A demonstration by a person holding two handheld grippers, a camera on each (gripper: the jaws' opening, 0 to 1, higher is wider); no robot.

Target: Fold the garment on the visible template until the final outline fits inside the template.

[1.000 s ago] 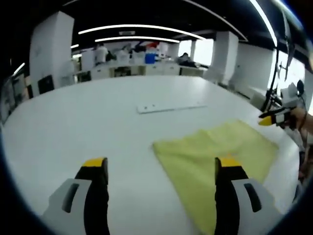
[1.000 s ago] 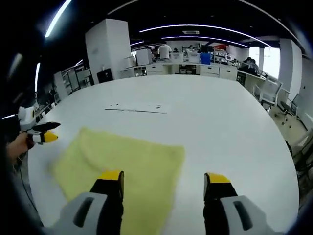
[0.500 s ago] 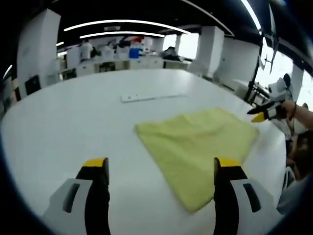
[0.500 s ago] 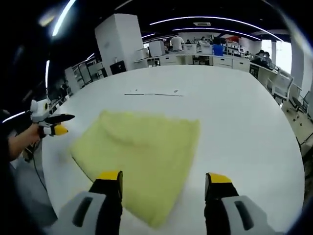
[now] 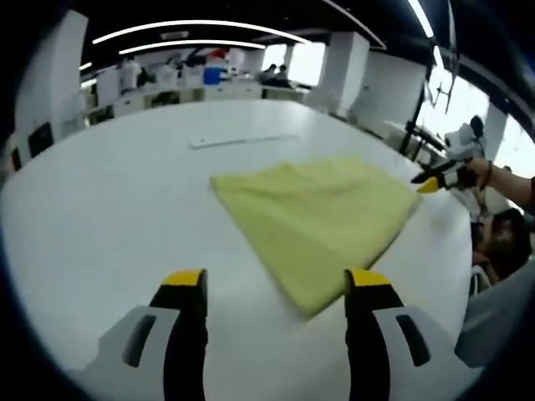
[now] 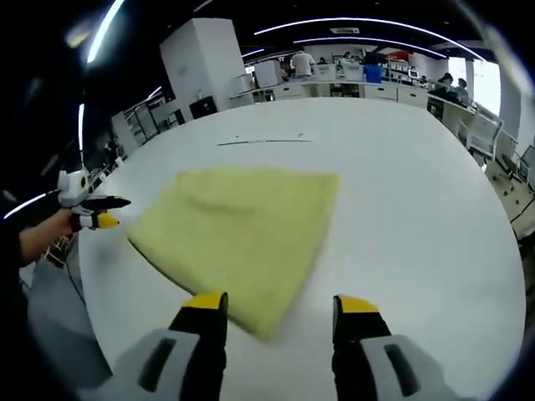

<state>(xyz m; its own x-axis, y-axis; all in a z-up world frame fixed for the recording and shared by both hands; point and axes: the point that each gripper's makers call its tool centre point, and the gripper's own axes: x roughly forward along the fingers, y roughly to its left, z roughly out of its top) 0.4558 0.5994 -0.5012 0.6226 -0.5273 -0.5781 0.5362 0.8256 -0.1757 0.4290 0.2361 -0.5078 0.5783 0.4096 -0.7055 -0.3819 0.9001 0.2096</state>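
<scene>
A yellow garment [image 5: 322, 209] lies flat and folded on the white table [image 5: 109, 209], ahead and to the right of my left gripper [image 5: 277, 288]. That gripper is open with nothing between its yellow-tipped jaws, and the cloth's near corner points between them. In the right gripper view the same garment [image 6: 242, 224] lies just beyond my right gripper [image 6: 280, 307], also open and empty. The right gripper [image 5: 436, 177], held by a hand, hovers past the cloth's far right corner. The left gripper [image 6: 99, 214] hovers off the cloth's left edge.
A thin white strip [image 5: 242, 140] with small marks lies on the table beyond the garment, also the strip [image 6: 263, 140]. The table edge [image 6: 501, 251] curves round to the right. Desks, pillars and people stand far behind. A person sits at the right [image 5: 501, 251].
Both views have pulled back and swung, so the garment's near corner now lies just beyond each pair of jaws. Each gripper's jaws stand slightly closer together. The cloth itself has not moved.
</scene>
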